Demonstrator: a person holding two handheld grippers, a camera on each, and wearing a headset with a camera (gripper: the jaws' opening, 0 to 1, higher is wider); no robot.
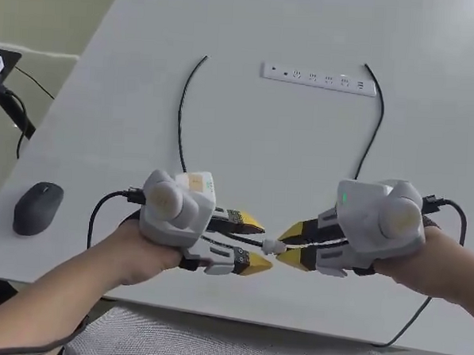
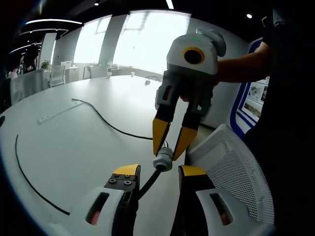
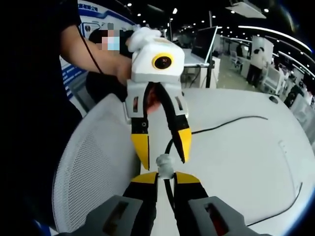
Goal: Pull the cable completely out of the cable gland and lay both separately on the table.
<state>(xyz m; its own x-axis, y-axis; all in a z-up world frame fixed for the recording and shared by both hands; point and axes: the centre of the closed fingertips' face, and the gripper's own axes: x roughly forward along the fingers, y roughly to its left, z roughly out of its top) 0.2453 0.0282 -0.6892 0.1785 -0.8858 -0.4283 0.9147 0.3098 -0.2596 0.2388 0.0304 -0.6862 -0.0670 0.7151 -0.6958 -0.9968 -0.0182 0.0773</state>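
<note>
A small white cable gland (image 1: pixel 273 246) hangs in the air over the table's near edge, between my two grippers. The tips of my right gripper (image 1: pixel 283 246) are shut on it. A thin black cable (image 1: pixel 238 238) runs out of the gland and passes between the spread jaws of my left gripper (image 1: pixel 264 243), which is open around it. In the left gripper view the cable (image 2: pixel 147 183) rises from my own jaws to the gland (image 2: pixel 163 159), with the right gripper (image 2: pixel 168 153) coming down onto it. In the right gripper view the gland (image 3: pixel 165 166) sits at my own tips (image 3: pixel 166 177).
On the white table (image 1: pixel 262 147) lie a white power strip (image 1: pixel 320 78) at the back, two long black cable runs (image 1: pixel 180 119) (image 1: pixel 375 129), and a dark mouse (image 1: pixel 37 207) at the left edge. A grey mesh chair (image 1: pixel 212 343) stands just below the grippers.
</note>
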